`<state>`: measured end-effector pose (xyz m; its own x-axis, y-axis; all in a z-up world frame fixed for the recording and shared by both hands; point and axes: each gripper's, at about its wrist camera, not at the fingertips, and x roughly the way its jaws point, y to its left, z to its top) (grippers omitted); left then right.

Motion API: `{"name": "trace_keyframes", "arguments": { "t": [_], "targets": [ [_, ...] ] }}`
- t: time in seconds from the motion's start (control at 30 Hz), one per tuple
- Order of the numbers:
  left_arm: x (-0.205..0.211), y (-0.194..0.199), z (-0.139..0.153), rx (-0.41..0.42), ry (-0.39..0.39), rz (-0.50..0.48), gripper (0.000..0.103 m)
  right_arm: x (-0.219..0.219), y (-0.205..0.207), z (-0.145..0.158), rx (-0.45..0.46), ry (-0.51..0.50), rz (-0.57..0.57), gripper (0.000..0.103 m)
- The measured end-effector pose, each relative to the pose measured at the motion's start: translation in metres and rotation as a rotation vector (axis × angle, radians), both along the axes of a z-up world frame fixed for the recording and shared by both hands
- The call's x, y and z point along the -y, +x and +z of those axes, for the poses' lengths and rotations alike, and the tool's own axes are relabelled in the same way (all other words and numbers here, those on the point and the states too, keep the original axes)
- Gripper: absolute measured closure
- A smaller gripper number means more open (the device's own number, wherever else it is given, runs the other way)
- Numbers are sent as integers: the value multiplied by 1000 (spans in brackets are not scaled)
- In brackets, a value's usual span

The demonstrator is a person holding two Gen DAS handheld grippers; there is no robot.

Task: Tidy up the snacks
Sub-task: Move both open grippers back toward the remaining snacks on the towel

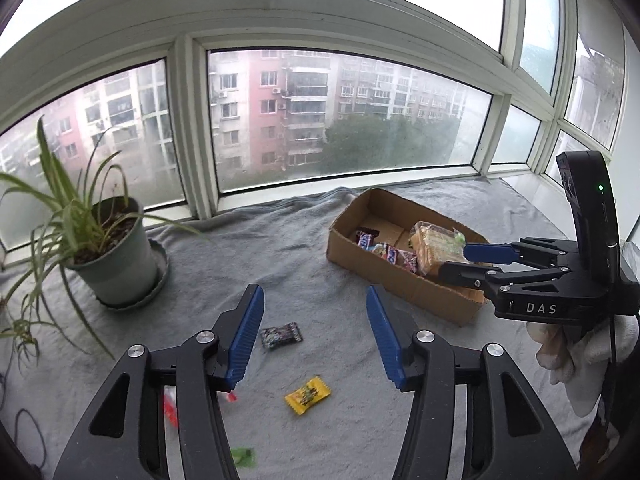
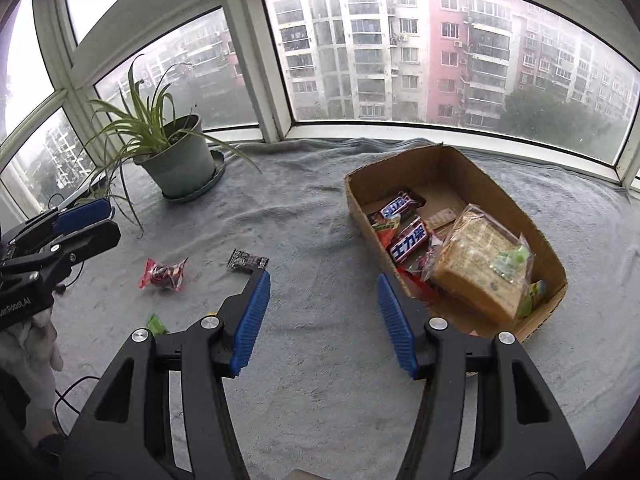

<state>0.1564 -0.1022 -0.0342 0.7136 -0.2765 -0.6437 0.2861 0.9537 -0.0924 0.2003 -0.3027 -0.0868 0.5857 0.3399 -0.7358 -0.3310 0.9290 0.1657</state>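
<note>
**Both grippers empty over the grey cloth**

We hold the left gripper [image 1: 316, 332] with its blue fingers [image 1: 245, 336] set apart and nothing between them; below the gap lies only cloth, with a dark candy wrapper [image 1: 281, 335] just beside the left finger. Our right gripper [image 2: 324, 320] stands likewise parted and empty, its right finger near the front edge of the cardboard box [image 2: 436, 160].

Nearer to us from the left gripper lies a yellow candy [image 1: 307, 395], and partly hidden behind its left arm a red wrapper [image 1: 170, 406] and a green one [image 1: 244, 456]. In the right view the red wrapper sits well left of the dark one.

The box holds two chocolate bars [image 2: 410, 240], a bagged loaf of bread [image 2: 480, 268] and other small packets we cannot read. A potted plant [image 2: 180, 160] on a saucer stands by the window [image 2: 440, 52], well apart from the box. The grey cloth [image 2: 312, 208] covers the whole sill.
</note>
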Motion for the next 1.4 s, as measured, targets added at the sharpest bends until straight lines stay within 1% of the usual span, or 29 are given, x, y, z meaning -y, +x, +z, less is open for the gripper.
{"name": "trace_keyframes", "arguments": {
  "t": [0.17,0.33,0.47,0.57,0.77,0.9,0.93,1.0,1.03,1.2,1.33,1.4],
  "targets": [
    [-52,-15,-21,-69,-19,106,50,-25,-9,-22,-24,-34,77,45],
    [-99,-28,-53,-157,-22,216,50,-45,-8,-43,-63,-34,120,45],
    [-120,-37,-76,-211,-28,274,50,-59,-7,-55,-76,-34,152,45],
    [-131,-40,-89,-237,-41,298,50,-71,-5,-64,-98,-25,195,45],
    [-131,-37,-102,-268,-70,275,50,-91,-3,-80,-140,-98,273,45],
    [-125,-28,-107,-280,-63,237,50,-99,-1,-90,-173,-125,316,45],
    [-125,-26,-108,-287,-69,226,50,-100,0,-93,-181,-134,323,45],
    [-123,-23,-111,-291,-70,221,43,-104,1,-98,-191,-152,332,45],
    [-123,-23,-113,-297,-67,218,43,-105,1,-100,-194,-158,340,45],
    [-119,-31,-125,-339,-68,189,43,-115,-2,-107,-189,-206,377,45],
    [-114,-41,-132,-366,-94,177,43,-122,1,-109,-190,-212,403,45],
    [-107,-46,-136,-368,-81,156,43,-127,2,-111,-187,-224,413,45]
  ]
}}
